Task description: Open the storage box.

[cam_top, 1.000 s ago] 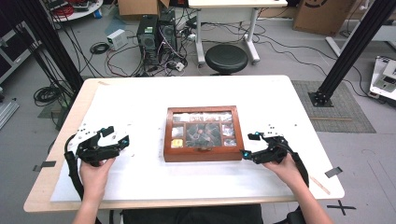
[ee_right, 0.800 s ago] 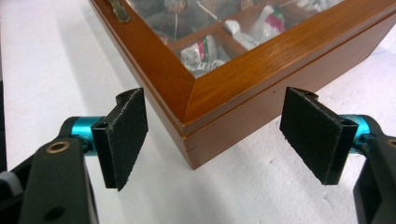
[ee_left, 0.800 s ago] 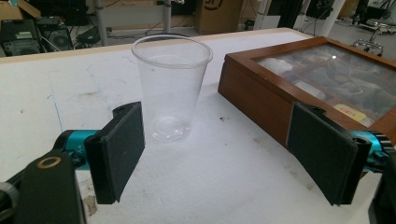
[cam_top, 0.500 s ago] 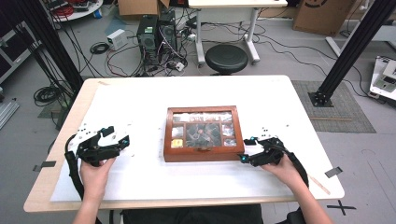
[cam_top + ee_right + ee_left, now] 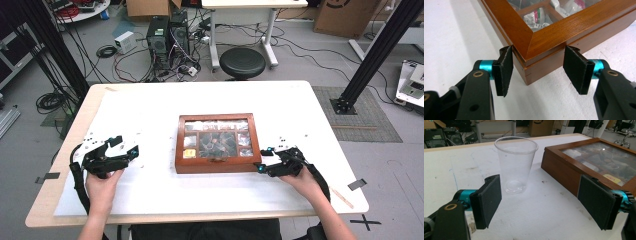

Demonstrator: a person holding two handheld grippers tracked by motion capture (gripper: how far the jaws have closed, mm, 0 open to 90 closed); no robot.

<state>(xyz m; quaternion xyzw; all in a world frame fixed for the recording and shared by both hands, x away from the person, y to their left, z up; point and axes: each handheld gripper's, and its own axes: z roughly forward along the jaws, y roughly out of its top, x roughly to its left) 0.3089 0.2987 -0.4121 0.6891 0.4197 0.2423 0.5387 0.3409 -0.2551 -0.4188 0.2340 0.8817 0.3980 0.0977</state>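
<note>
Change: right gripper [image 5: 261, 162] has just been closing its jaws around the near right corner of the wooden box [image 5: 216, 166]; both hands kept their places.
Left gripper [image 5: 131, 151]: jaws wide apart, holding nothing, low over the table [image 5: 150, 105] left of the box.
Plastic cup [image 5: 515, 165]: clear, upright, ahead of the left jaws, beside the box.
Wooden box: mid-table, glass lid down.
Right gripper: partly open, pads astride the corner; left pad at the edge, right pad just clear.

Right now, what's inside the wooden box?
Through the glass lid of the wooden box, small wrapped packets fill divided compartments; their lower layers and labels stay hidden.
</note>
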